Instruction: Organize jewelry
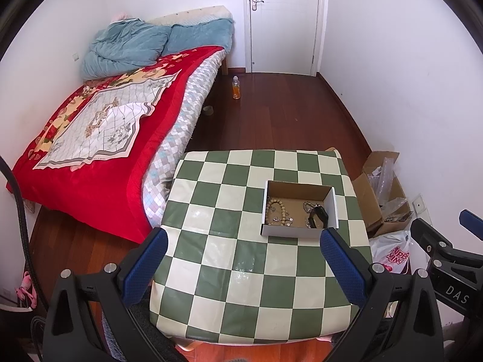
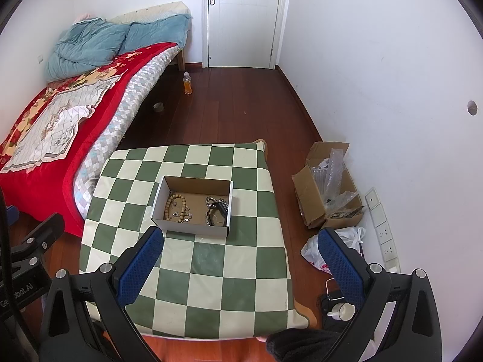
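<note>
A small open cardboard box (image 1: 332, 208) stands on the green-and-cream checked table (image 1: 241, 271). Inside lie a wooden bead bracelet (image 1: 277, 208), small silver pieces (image 1: 282, 219), a silver chain (image 1: 308, 205) and a black band (image 1: 318, 215). The box also shows in the right wrist view (image 2: 193, 227), with the beads (image 2: 176, 206) and the black band (image 2: 217, 209). My left gripper (image 1: 243, 261) is open and empty, above the table's near part, short of the box. My right gripper (image 2: 240, 256) is open and empty, near the box's front edge.
A bed with a red blanket (image 1: 99, 157) stands left of the table. An open carton with plastic wrap (image 2: 329, 187) and a white plastic bag (image 2: 347, 241) lie on the wooden floor at right. A bottle (image 1: 236, 87) stands by the bed. A white door (image 1: 283, 21) is behind.
</note>
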`<state>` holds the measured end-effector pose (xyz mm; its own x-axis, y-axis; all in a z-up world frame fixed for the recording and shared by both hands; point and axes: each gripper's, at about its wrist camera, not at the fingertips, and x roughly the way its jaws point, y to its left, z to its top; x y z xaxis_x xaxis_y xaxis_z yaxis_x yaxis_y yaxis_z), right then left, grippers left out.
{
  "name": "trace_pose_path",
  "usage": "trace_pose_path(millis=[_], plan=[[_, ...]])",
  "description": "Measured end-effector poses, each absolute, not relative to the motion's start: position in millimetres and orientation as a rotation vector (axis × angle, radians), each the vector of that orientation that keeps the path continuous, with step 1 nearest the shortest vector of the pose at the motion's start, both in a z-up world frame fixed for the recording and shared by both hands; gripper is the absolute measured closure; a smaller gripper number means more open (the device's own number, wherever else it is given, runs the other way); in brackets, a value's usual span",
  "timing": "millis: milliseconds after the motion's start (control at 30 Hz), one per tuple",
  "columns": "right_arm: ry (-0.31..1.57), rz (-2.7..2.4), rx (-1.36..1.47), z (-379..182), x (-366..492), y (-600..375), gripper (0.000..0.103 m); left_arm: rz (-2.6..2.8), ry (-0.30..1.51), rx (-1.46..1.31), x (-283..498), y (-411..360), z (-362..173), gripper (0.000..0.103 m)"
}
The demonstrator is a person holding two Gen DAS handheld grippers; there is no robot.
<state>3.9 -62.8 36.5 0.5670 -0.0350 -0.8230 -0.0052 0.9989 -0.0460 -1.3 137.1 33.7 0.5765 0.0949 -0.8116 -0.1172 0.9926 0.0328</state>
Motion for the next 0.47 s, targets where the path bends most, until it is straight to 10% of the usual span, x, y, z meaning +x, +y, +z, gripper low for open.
trace_pose_path(millis=[467], plan=[[0.957,-0.021,-0.040,43.5,2.0,-69.1,0.000,0.132,0.943,-0.027,-0.5,135.9,36.8,0.000]])
